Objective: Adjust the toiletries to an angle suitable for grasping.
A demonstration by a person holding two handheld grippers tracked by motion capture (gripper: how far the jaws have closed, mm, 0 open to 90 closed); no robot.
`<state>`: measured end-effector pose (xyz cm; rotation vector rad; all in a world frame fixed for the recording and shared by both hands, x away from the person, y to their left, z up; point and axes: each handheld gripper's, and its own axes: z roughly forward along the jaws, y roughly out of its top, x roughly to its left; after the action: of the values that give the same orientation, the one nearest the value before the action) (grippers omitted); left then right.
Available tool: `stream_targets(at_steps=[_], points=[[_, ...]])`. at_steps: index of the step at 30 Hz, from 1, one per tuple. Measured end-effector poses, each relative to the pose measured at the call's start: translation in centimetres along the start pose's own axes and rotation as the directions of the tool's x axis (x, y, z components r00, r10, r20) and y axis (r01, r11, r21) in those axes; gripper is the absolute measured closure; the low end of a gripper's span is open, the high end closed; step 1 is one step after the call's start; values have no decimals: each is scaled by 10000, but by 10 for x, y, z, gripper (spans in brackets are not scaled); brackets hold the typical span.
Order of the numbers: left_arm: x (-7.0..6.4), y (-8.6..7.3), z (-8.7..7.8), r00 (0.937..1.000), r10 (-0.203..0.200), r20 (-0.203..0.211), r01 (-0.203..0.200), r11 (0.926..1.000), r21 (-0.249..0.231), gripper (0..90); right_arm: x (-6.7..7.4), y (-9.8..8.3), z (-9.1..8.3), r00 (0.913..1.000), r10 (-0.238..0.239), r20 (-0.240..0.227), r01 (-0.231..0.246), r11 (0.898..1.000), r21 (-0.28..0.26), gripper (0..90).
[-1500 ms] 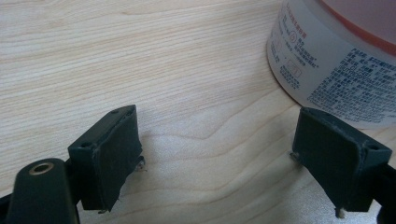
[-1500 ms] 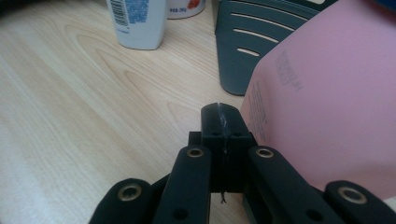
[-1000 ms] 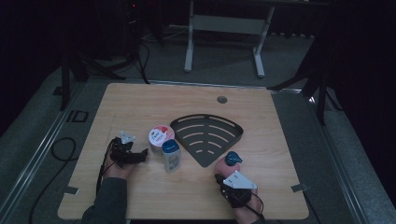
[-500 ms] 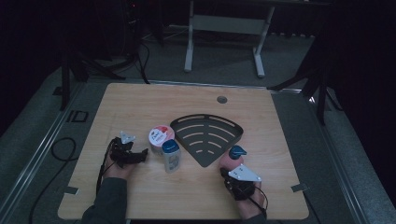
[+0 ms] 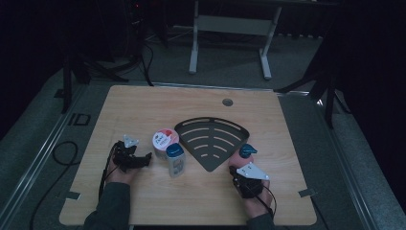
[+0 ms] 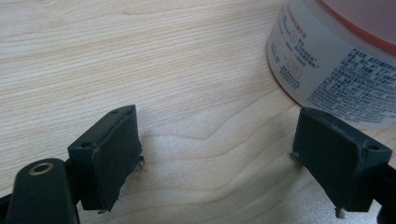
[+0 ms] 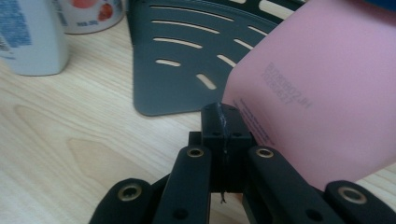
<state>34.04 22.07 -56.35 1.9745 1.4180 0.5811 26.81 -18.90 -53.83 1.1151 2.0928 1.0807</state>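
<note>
Take the dark fan-shaped slotted rack [image 5: 209, 141] in the middle of the wooden table [image 5: 287, 129] as the landmark.

Nearest the person, just off the rack's near right edge, the right gripper [image 5: 238, 171] sits low over the table in the person's hand. In the right gripper view its jaws are pressed together with no gap between them, and they hold nothing. A pink bottle [image 7: 317, 88] with a blue cap [image 5: 247, 151] stands right beside the jaw tips, apparently touching them; whether the jaws press on it cannot be told. The bottle is at the rack's right corner, probably so it can be lifted onto the rack easily.

To the rack's near left, the left gripper [image 5: 143, 159] lies low, pointing toward the rack. In the left gripper view its jaws are spread wide over bare wood, holding nothing; the jaw on that view's right is just beside a white tub [image 6: 336, 65] without touching it. That wide spread looks suited to closing around a container.

Between this gripper and the rack stands a white bottle [image 5: 176, 161] with a blue cap, and just behind it the white tub with its red-printed lid, both close to the rack's left edge.

Beyond the rack, the table is bare except for a small round grommet hole [image 5: 228, 102].
</note>
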Motion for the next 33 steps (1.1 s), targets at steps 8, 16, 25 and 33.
stream_targets(at_steps=[8,16,25,33], points=[[0,0,0,10000,-2,-2,2,10000,2,145,-10,2,4,9995,148,276,-148,9999,11,900],[0,0,0,10000,-3,-2,3,10000,1,145,-21,9,14,9988,-259,419,252,9995,184,900],[0,0,0,10000,-4,-2,4,10000,-1,145,-37,-4,5,9994,197,297,-209,9989,411,899],[0,0,0,10000,-15,-8,15,10000,-12,145,-45,-2,11,9989,180,425,-202,9984,526,900]])
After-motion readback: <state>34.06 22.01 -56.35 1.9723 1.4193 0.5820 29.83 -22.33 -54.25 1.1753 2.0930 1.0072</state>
